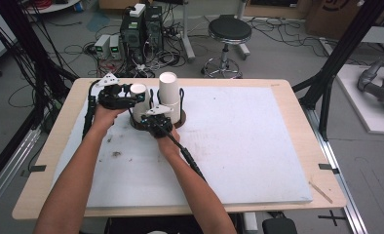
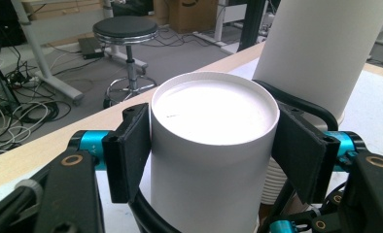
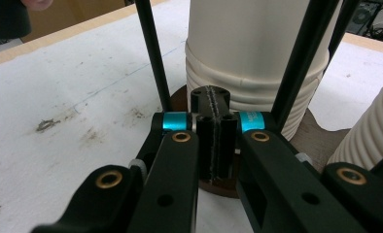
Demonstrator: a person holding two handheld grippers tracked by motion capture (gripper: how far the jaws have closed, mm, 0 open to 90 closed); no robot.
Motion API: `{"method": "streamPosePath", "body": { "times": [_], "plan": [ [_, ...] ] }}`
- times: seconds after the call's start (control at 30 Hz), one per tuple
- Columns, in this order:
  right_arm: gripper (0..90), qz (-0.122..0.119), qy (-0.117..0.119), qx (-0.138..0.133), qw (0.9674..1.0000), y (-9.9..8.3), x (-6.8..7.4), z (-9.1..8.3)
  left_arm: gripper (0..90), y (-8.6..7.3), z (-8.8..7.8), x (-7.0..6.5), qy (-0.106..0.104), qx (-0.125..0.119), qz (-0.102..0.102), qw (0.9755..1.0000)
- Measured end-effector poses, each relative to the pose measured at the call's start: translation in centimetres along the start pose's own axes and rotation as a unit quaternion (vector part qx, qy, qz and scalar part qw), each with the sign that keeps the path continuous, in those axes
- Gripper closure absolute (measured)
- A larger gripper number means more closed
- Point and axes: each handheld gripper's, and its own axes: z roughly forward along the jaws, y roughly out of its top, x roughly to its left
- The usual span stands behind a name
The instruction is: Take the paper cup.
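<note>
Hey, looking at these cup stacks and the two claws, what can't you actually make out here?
- Whether the left claw presses the near cup stack or just flanks it: left gripper view, contact lines too close to judge.
- Base of the near stack: cut off by that view's bottom edge.
- Top of the far stack: cut off by the right gripper view's top edge.
- Holder base: mostly hidden behind the shut right claw.

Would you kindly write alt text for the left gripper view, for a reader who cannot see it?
The left gripper clasps an upside-down white paper cup between its two black jaws. A taller white cup stack stands just behind, on the white mat, with a black stool on the floor beyond the table.
</note>
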Motion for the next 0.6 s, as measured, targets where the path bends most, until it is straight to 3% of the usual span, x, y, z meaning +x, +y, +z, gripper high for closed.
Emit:
{"method": "streamPosePath", "body": {
  "times": [0.6],
  "plan": [
    [90.0,0.0,0.001,0.001,1.0,0.0,-0.01,0.02,34.8,0.28,-0.51,0.06,0.004,-0.006,0.006,1.0]
  ]
}}
